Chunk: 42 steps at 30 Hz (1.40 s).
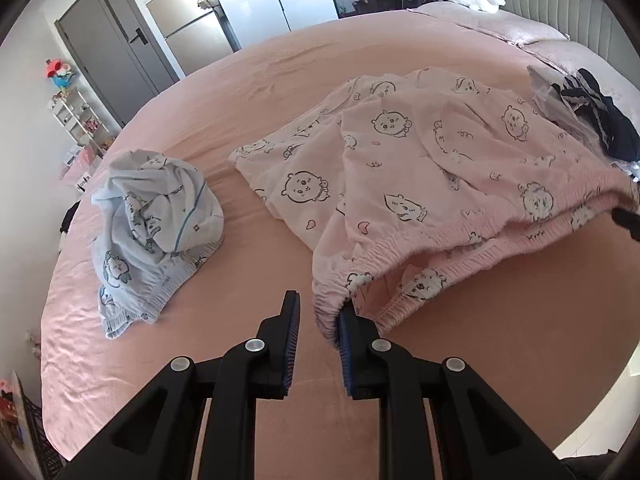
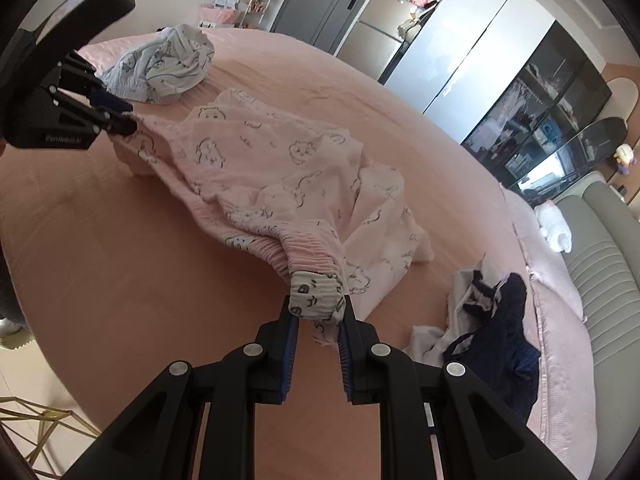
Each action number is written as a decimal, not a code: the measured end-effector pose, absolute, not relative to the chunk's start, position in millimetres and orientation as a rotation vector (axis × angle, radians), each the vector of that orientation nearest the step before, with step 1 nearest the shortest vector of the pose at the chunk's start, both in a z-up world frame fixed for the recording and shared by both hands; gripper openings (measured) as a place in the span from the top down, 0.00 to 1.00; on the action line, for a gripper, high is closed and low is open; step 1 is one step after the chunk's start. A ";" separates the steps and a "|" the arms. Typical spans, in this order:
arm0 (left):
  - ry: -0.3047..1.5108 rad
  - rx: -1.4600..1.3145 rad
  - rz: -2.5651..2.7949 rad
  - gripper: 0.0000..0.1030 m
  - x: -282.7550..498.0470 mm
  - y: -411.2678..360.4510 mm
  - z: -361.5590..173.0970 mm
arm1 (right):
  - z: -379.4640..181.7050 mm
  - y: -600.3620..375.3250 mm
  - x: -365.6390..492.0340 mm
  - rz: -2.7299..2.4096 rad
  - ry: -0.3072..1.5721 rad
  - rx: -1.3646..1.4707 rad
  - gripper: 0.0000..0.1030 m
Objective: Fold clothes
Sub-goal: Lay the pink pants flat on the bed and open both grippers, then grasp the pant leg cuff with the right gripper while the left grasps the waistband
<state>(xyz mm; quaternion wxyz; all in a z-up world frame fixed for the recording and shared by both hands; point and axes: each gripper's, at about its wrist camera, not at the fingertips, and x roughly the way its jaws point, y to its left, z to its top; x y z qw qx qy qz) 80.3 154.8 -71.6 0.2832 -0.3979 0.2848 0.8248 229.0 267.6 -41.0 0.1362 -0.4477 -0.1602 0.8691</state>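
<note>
Pink pyjama pants printed with cartoon bears lie spread on the pink bed. In the left wrist view my left gripper has one end of the elastic waistband against its right finger. From the right wrist view the left gripper looks pinched shut on that corner, and the cloth rises to it. My right gripper is shut on the other end of the waistband, which bunches between its blue pads. The pants hang stretched between both grippers. The right gripper's tip shows at the frame's right edge.
A crumpled light-blue printed garment lies to the left of the pants. A heap of navy and white clothes sits near the padded headboard, by a white plush toy. Past the bed stand a fridge, a door and a shelf.
</note>
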 end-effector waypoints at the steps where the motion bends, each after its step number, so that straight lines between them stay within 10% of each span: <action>1: 0.764 -1.073 2.207 0.84 81.2 153.5 -70.2 | -45.7 266.6 231.1 2.519 -0.450 -1.315 0.84; 17: 0.910 -1.104 2.170 0.84 113.7 137.4 -78.0 | -83.9 261.0 244.2 2.484 -0.360 -1.456 0.83; 20: 0.907 -1.097 2.161 0.83 114.2 141.1 -76.5 | -82.2 264.9 241.2 2.474 -0.312 -1.446 0.71; 23: 0.943 -1.044 2.142 0.71 121.1 147.0 -75.7 | -75.8 264.9 244.5 2.471 -0.298 -1.417 0.53; 27: 0.958 -0.968 2.122 0.18 129.5 153.5 -70.3 | -61.9 266.6 251.9 2.476 -0.286 -1.361 0.36; 42: 0.800 -1.052 2.149 0.17 99.9 157.0 -74.8 | -23.2 340.3 244.8 2.570 0.350 -1.165 0.26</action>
